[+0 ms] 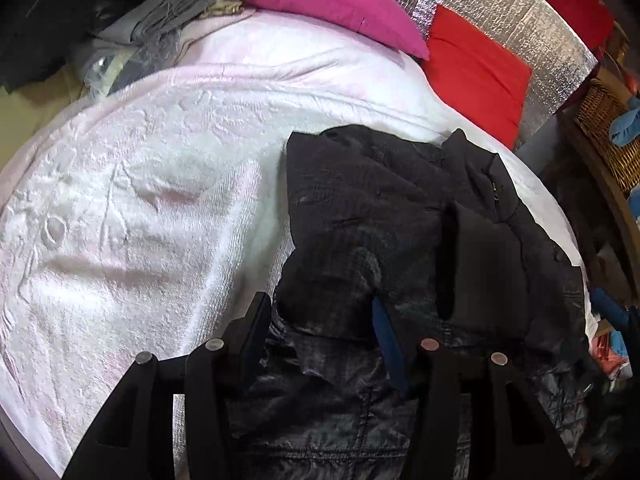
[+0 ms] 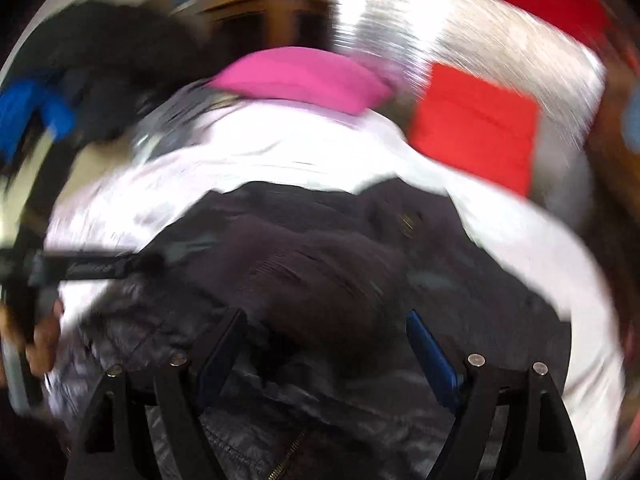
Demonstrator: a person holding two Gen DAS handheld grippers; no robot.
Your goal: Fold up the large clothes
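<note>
Right wrist view, heavily motion-blurred. Right claw (image 2: pixel 326 346): black fingers with blue pads, jaws spread wide, nothing pressed between them. Beneath: dark quilted puffer jacket (image 2: pixel 312 256), crumpled, brass zipper at lower edge. Jacket lies on pale pink-white fleecy blanket (image 2: pixel 532 240) over a bed. Behind: magenta cushion (image 2: pixel 300 80), red cushion (image 2: pixel 476 128), silver foil panel (image 2: pixel 460 20). Left edge: a hand (image 2: pixel 42 344) holding a black tool.

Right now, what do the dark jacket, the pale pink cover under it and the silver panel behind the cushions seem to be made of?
Dark jacket: probably thin synthetic shell; faint sheen, stitched quilting, crinkled folds.
Pale pink cover: looks like soft terry or fleece; matte, nubbly pile with pressed dents.
Silver panel: apparently metallised foil; bright glints, gridded embossed texture.
</note>
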